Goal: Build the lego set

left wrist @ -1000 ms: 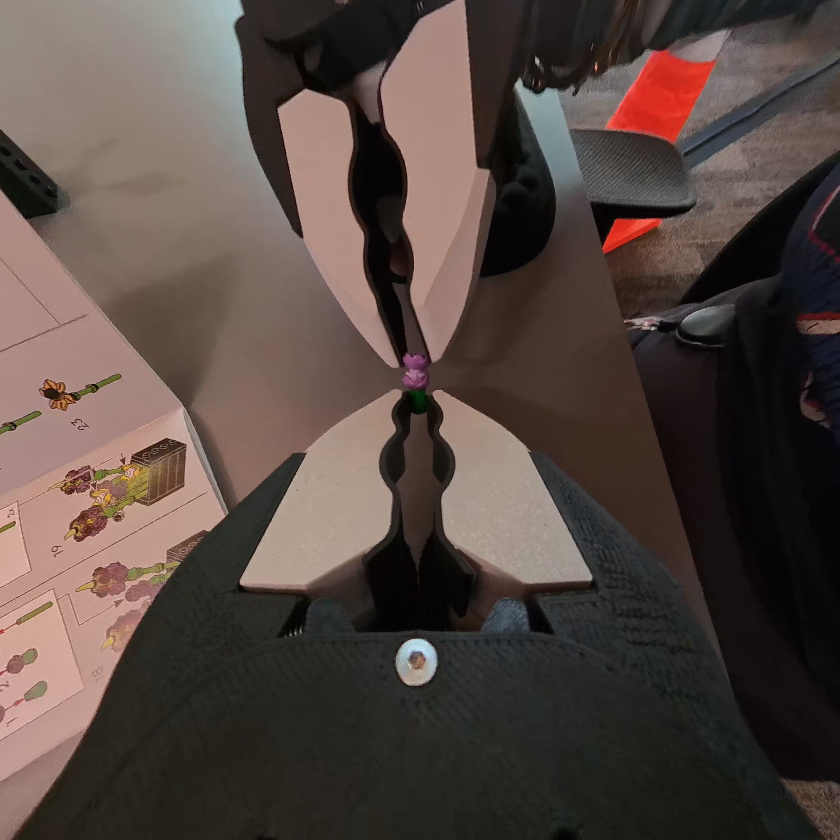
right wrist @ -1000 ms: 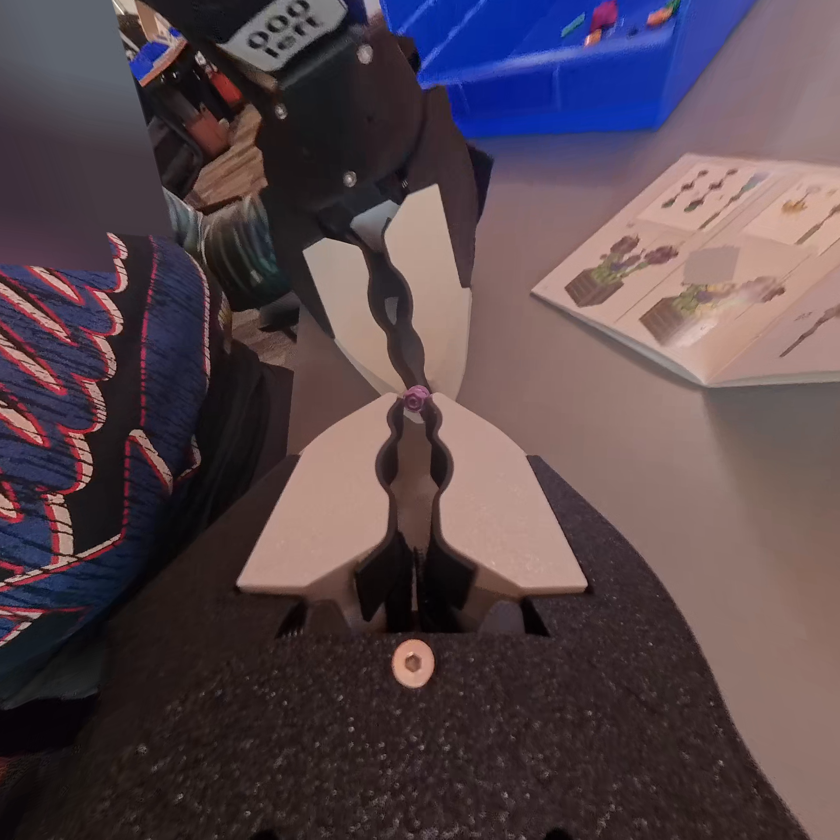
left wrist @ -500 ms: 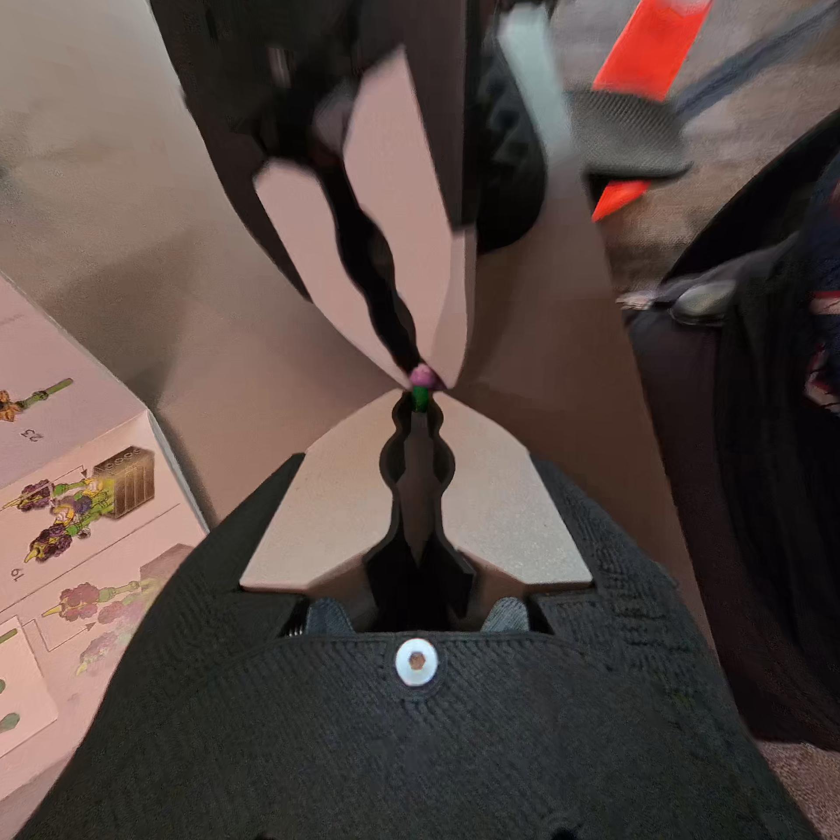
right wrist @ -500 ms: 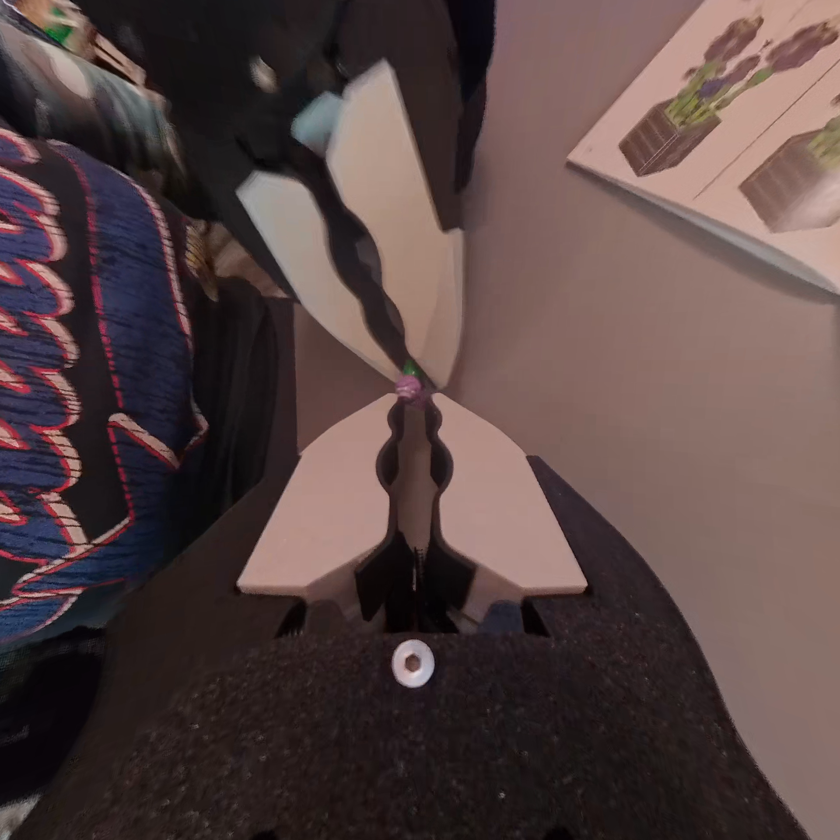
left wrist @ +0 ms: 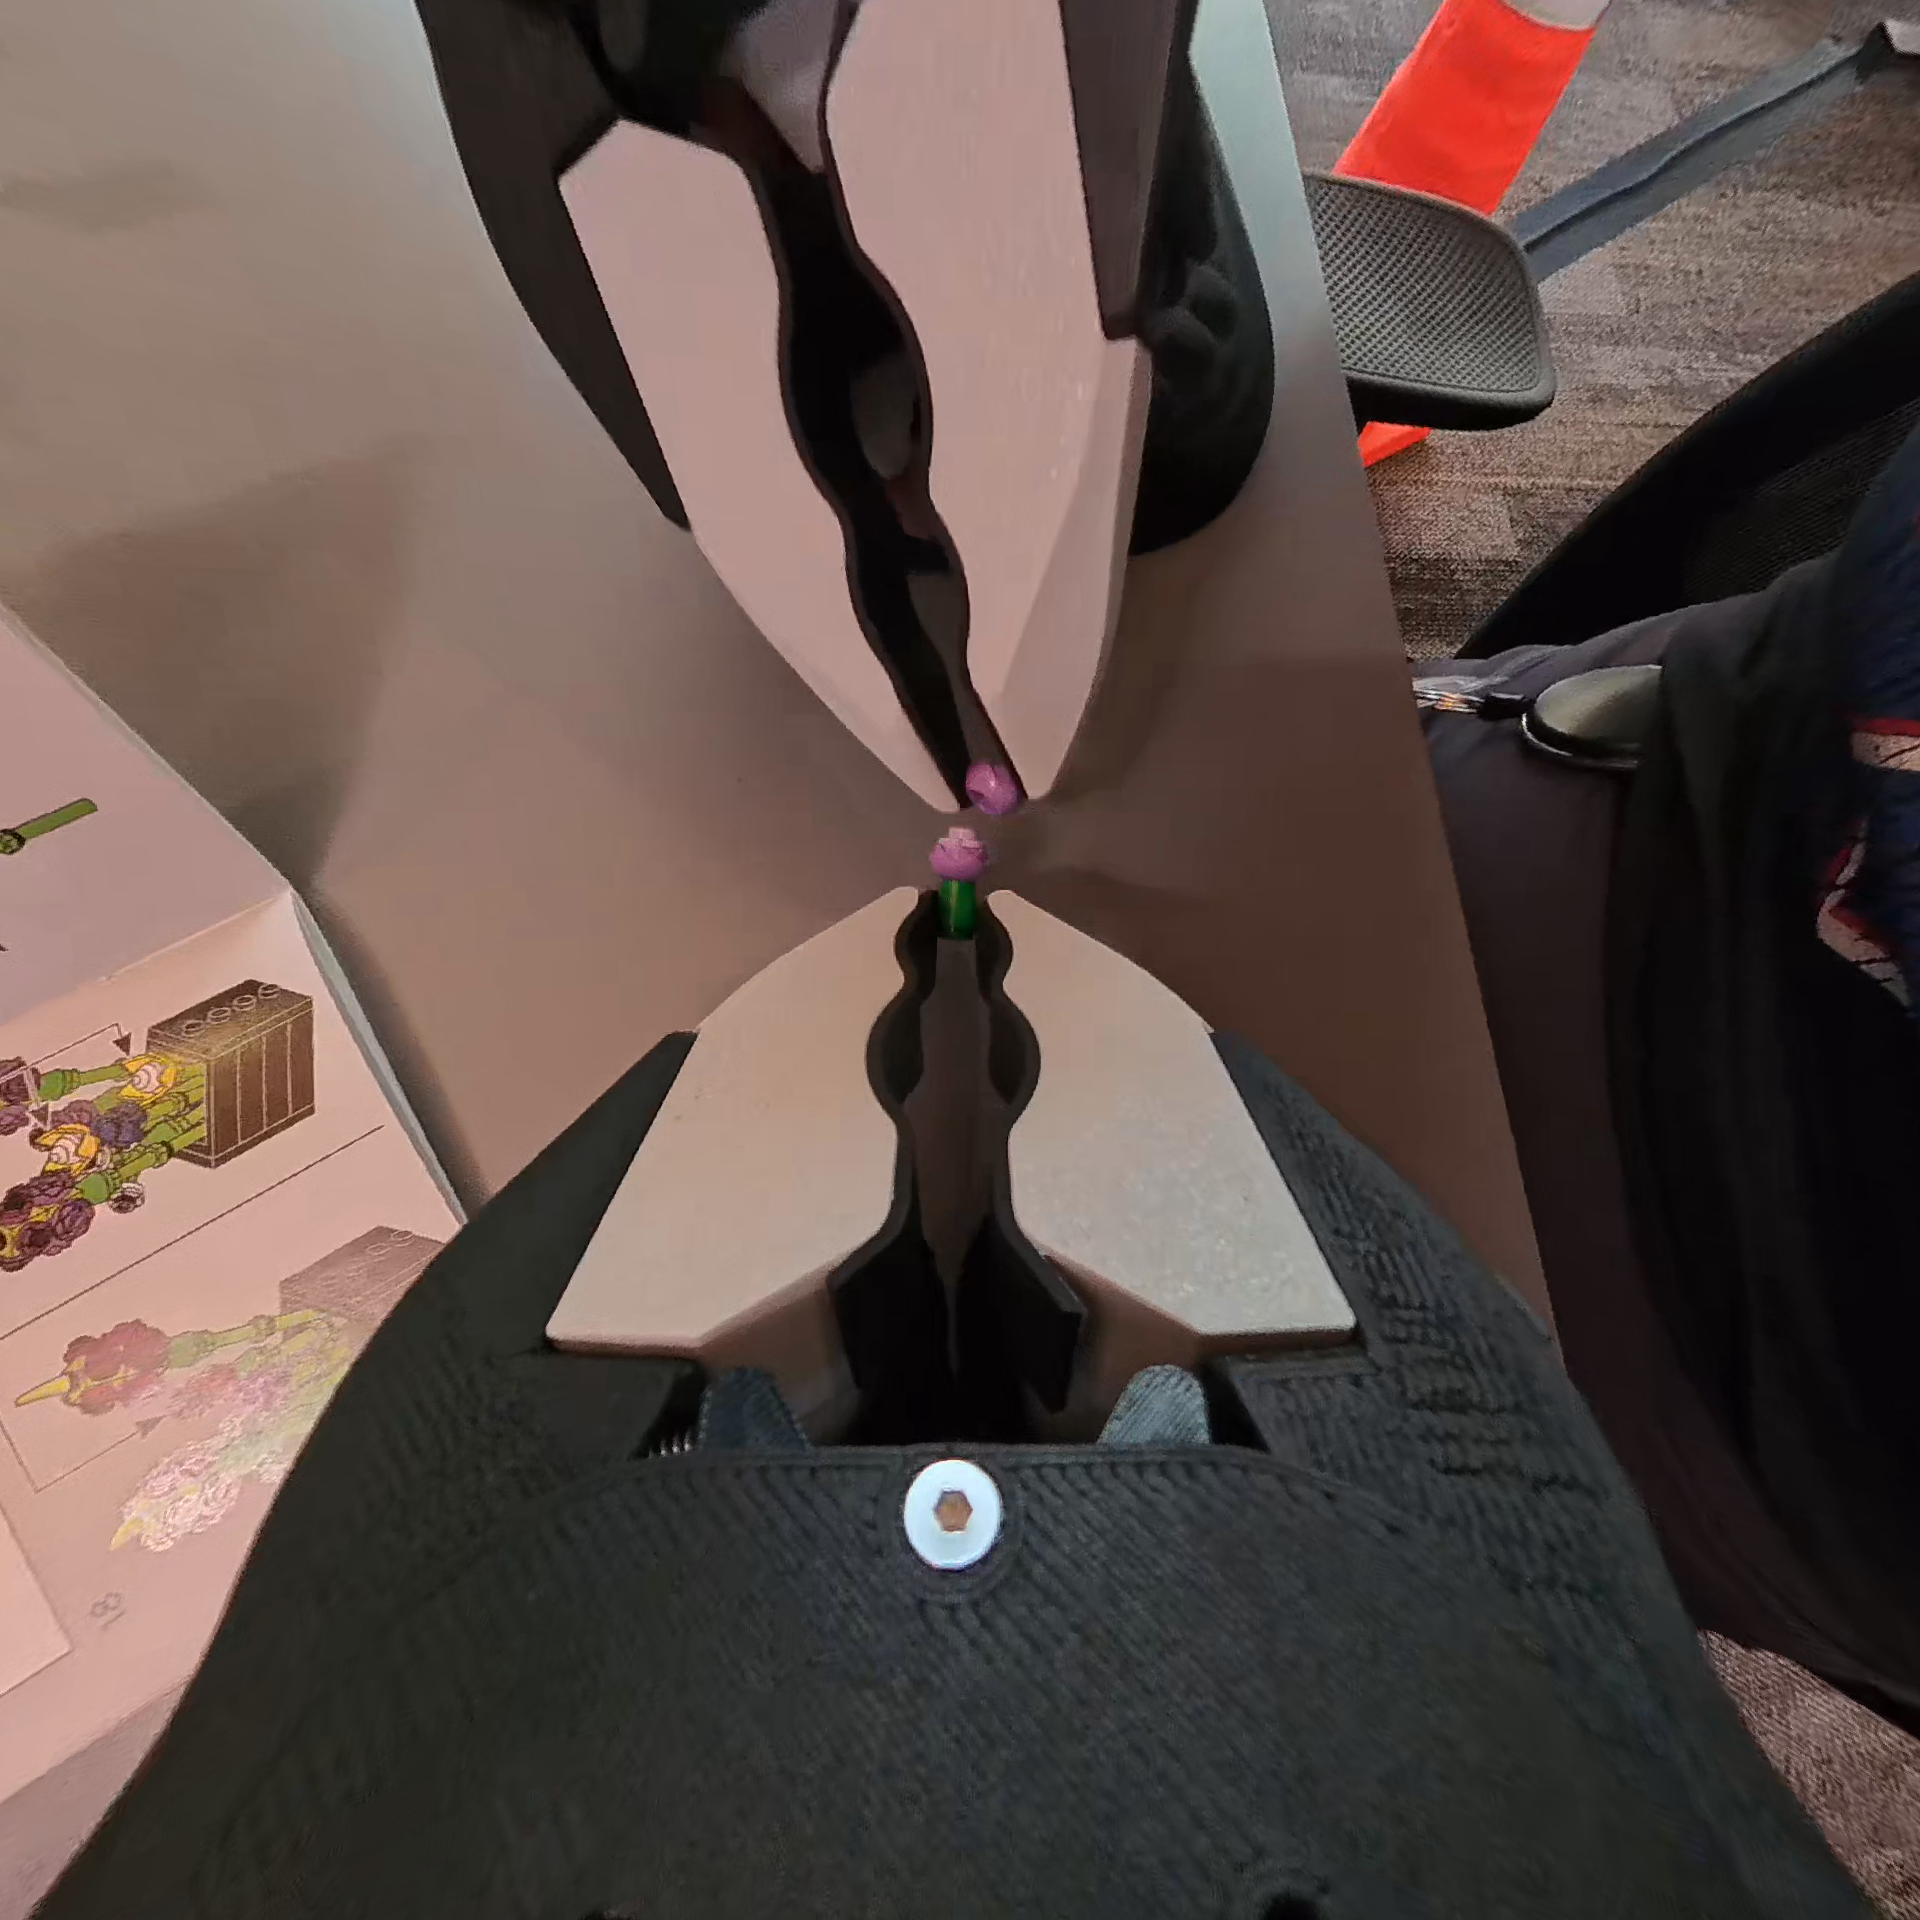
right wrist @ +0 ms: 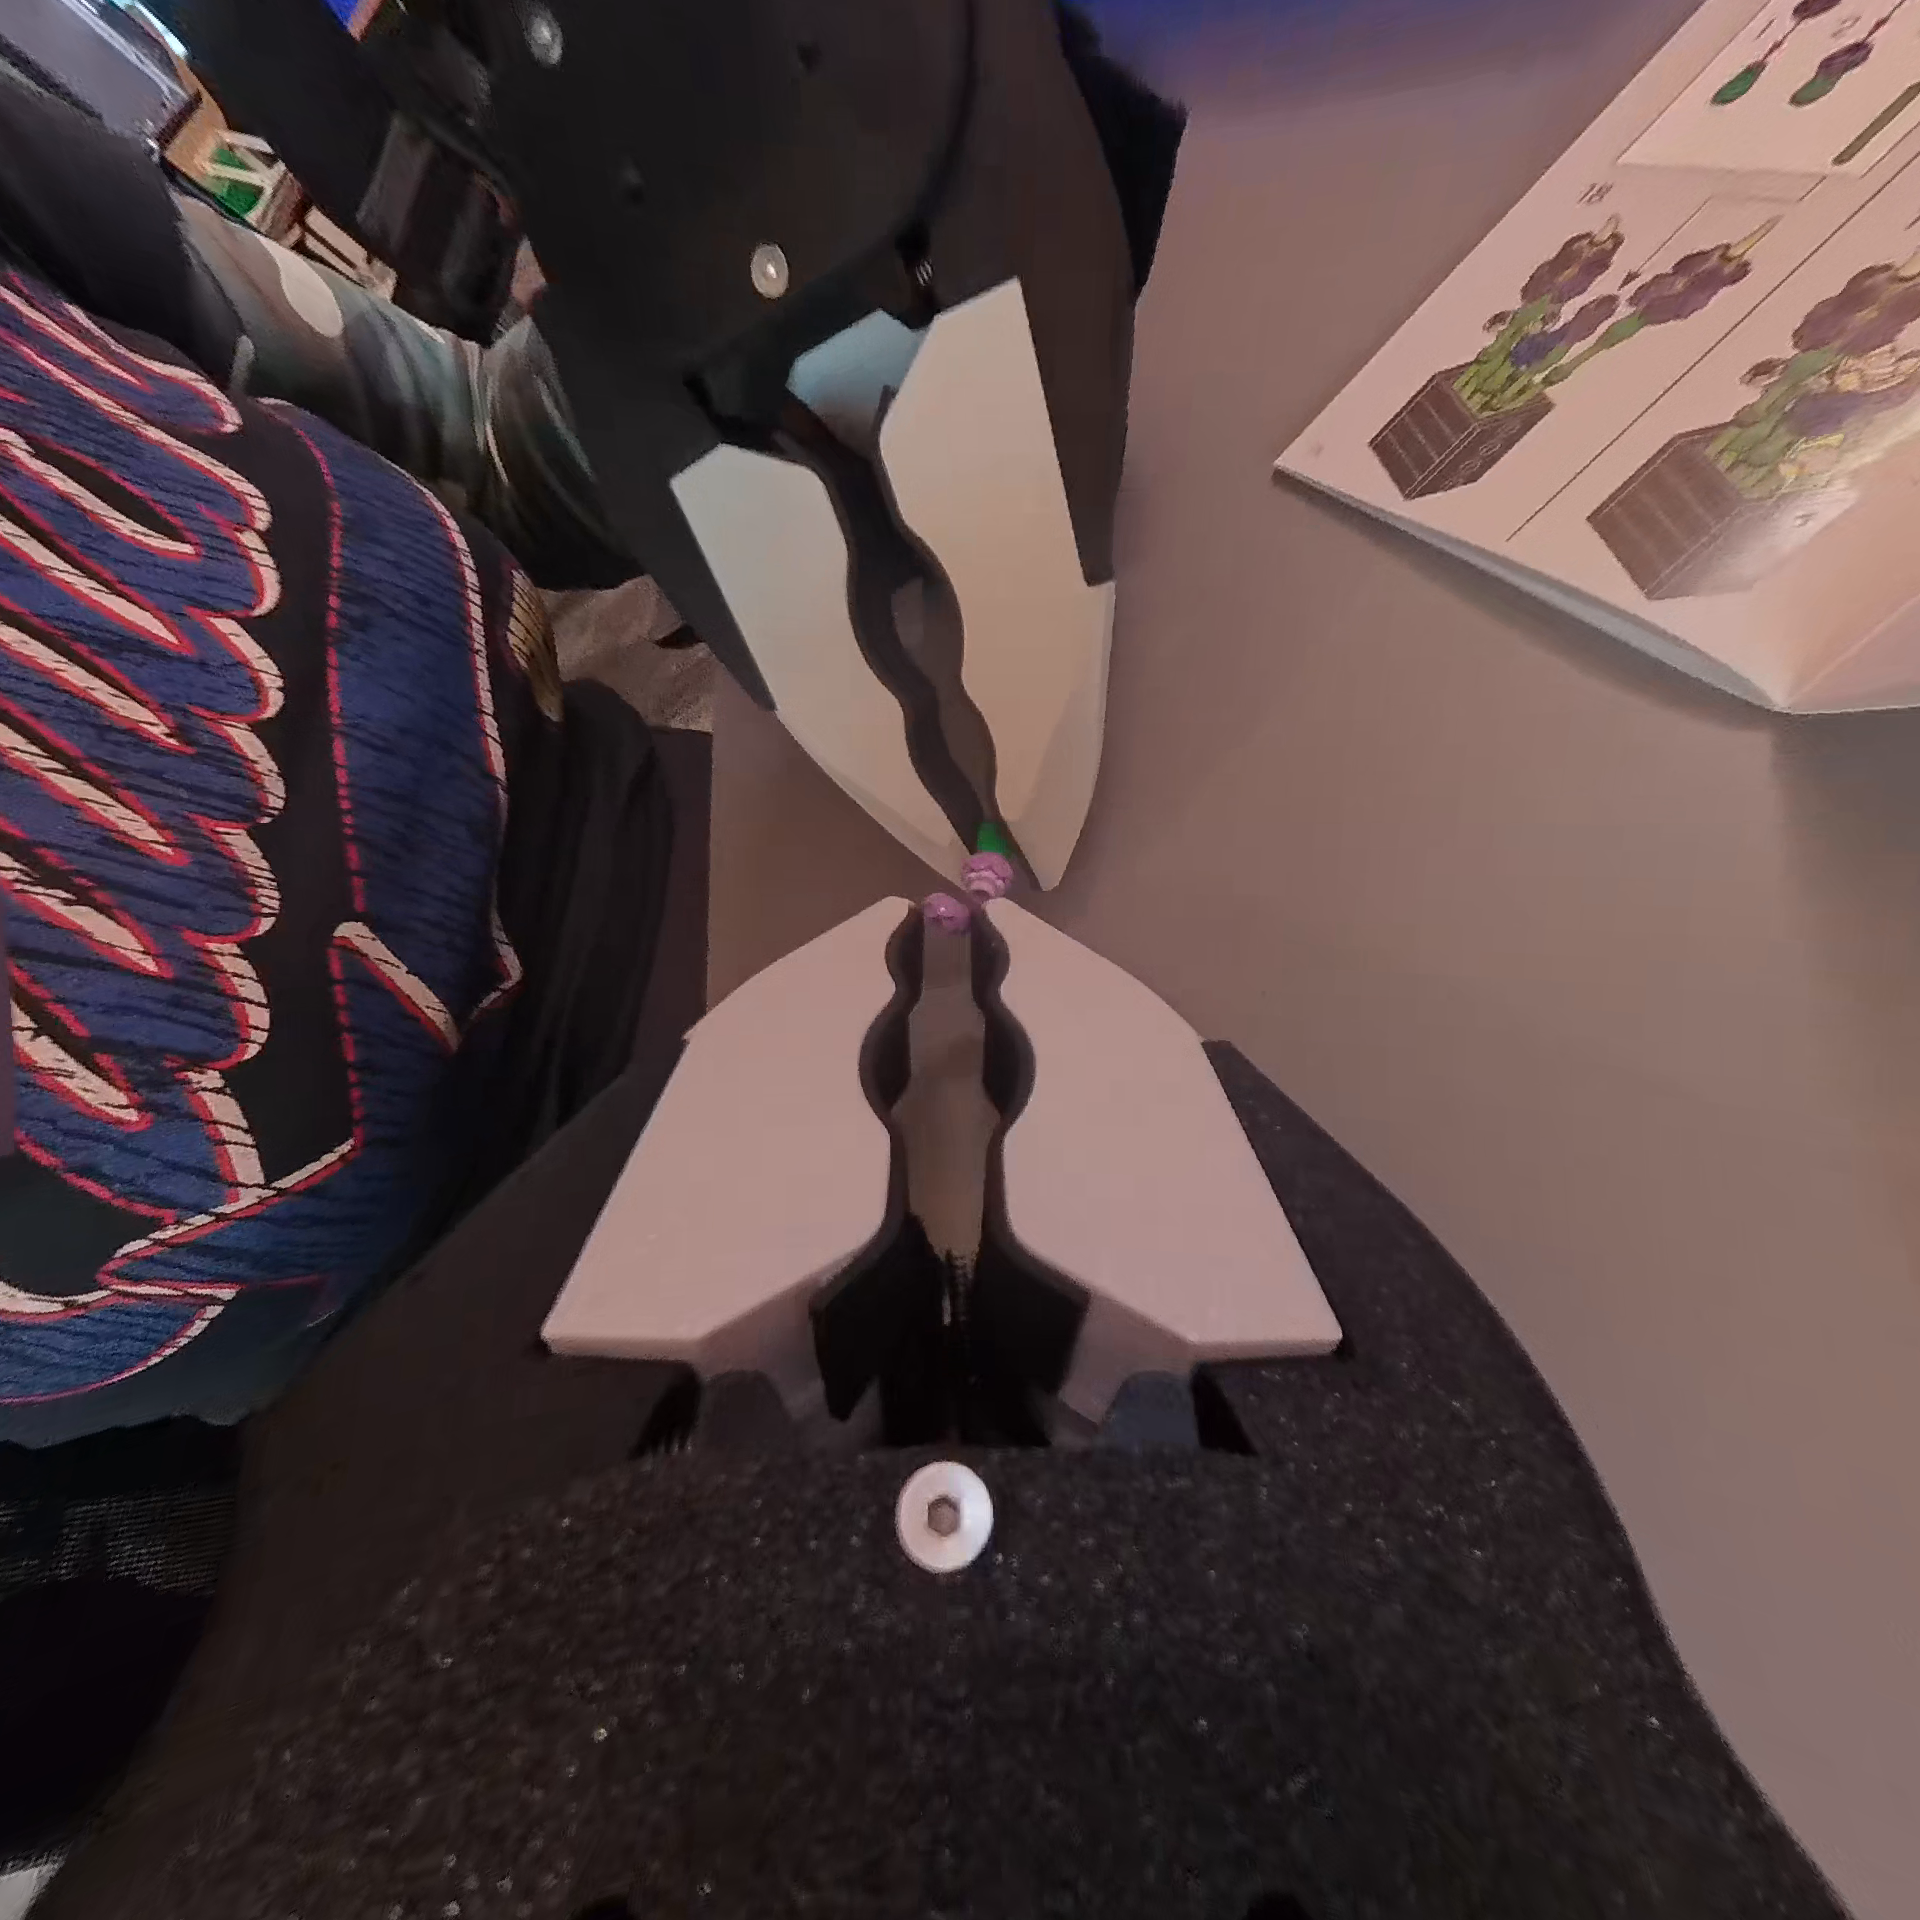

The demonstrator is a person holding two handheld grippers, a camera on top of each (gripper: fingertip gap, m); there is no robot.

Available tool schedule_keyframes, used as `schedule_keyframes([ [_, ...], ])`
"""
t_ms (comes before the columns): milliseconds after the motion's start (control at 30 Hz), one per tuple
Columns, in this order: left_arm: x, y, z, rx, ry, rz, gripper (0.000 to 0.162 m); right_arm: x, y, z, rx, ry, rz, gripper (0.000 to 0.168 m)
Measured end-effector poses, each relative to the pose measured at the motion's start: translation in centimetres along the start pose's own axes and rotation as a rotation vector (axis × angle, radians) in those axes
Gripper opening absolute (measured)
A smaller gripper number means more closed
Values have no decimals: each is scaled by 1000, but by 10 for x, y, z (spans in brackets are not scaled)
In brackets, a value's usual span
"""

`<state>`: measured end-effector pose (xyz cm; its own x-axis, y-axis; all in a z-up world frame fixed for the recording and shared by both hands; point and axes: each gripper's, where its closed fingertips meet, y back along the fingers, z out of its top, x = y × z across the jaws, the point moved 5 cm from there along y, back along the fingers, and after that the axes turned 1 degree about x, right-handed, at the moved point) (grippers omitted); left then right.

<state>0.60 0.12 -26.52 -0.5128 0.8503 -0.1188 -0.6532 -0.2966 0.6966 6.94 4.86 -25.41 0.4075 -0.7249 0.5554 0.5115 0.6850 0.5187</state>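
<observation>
In the left wrist view my left gripper (left wrist: 954,900) is shut on a short green stem (left wrist: 956,914) topped by a small purple flower piece (left wrist: 958,854). My right gripper (left wrist: 987,805) comes in from above, tip to tip, shut on a second purple flower piece (left wrist: 989,788). A small gap separates the two purple pieces. In the right wrist view my right gripper (right wrist: 945,906) holds its purple piece (right wrist: 945,914). Facing it, the left gripper (right wrist: 997,873) holds the green stem (right wrist: 987,836) and its purple piece (right wrist: 984,876) slightly to the right. Both are held above the grey table (left wrist: 416,675).
An open instruction booklet (left wrist: 156,1143) lies on the table to the left; it also shows in the right wrist view (right wrist: 1662,416). The table edge runs close on the right (left wrist: 1382,644). Beyond it are a chair armrest (left wrist: 1423,301), an orange cone (left wrist: 1455,125) and a person's patterned clothing (right wrist: 208,831). The tips of both grippers are at nearly the same place.
The two grippers were pressed tip to tip with the purple pieces together. They have now drawn slightly apart, and a gap shows between the piece on the stem and the one in my right gripper.
</observation>
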Motion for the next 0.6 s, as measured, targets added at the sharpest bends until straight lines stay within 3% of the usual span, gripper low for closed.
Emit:
schedule_keyframes([
  [600, -8, 0, 0, -3, -73, -46, 8, 3, -7, -1, 102, 77, 67, 9],
])
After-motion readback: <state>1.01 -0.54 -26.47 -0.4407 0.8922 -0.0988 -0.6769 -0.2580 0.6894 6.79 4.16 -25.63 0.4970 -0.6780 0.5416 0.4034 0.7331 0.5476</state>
